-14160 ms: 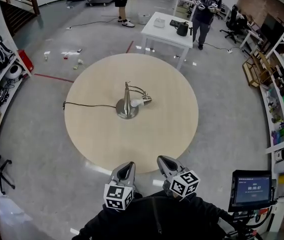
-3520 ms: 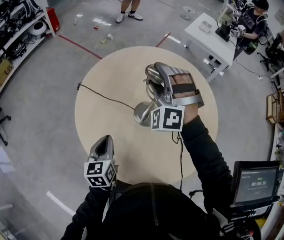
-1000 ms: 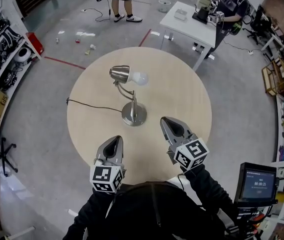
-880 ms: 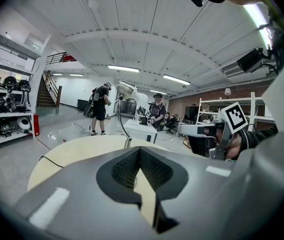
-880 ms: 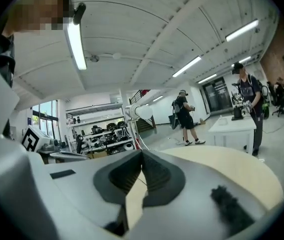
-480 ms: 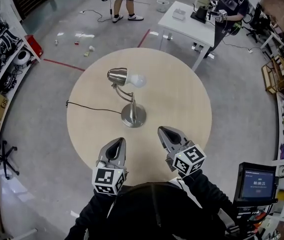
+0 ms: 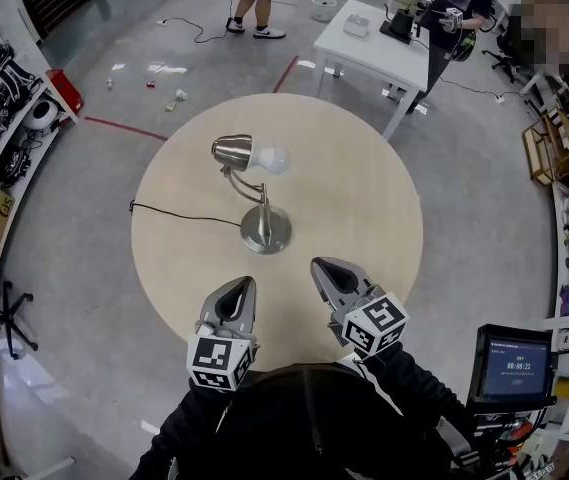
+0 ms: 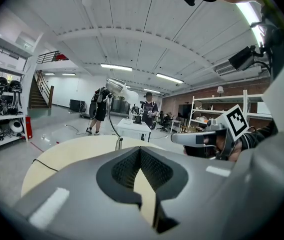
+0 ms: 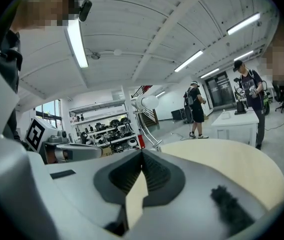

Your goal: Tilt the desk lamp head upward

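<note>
The desk lamp stands well apart from both grippers, beyond their tips; its round base sits a little left of the middle of the round table; the stem curves up toward the far-left edge to the lamp head, whose white bulb faces the right edge. The left gripper and right gripper hover side by side over the near edge, not touching each other; each has its jaws pressed together with nothing between them. Bare tabletop lies between the tips and the base; the widest open stretch runs to the right edge. A black cord leads from the base off the left edge. Count: one lamp, one bulb, one cord, two grippers; past the far edge, one white table and two people.
</note>
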A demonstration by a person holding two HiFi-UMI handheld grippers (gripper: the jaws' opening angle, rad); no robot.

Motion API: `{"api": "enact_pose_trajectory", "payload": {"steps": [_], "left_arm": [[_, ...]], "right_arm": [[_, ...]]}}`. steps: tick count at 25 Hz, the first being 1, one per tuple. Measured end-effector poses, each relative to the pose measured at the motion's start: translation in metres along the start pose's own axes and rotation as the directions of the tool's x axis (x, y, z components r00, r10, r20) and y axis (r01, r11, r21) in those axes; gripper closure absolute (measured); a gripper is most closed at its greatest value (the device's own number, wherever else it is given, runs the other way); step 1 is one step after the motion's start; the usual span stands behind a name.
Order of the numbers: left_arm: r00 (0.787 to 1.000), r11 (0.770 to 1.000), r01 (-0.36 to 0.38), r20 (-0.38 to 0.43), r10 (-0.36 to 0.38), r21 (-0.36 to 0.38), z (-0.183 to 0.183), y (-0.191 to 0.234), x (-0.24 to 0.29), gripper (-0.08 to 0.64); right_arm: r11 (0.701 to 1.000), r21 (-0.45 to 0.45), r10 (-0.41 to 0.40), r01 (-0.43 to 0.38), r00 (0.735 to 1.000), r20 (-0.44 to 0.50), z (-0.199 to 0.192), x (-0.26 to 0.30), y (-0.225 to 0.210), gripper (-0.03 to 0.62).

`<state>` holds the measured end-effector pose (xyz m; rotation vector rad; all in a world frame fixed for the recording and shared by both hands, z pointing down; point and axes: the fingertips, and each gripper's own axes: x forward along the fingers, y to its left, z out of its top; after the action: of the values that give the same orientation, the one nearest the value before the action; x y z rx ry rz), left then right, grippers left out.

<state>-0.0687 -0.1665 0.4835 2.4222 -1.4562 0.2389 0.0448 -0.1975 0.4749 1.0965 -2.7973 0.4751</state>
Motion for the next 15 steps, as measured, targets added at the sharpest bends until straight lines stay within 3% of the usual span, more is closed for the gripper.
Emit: {"api": "enact_pose_trajectory", "payload": {"steps": [15], "left_arm": [[1.0,1.0,-0.001,-0.005,0.001,-0.008,-0.0047,-0.0009,-0.0008,0.554]], "right_arm": [[0.999,-0.033,0.015,-0.015,1.0,0.003,0.002,-0.0011,0.0051,0.588]]}}
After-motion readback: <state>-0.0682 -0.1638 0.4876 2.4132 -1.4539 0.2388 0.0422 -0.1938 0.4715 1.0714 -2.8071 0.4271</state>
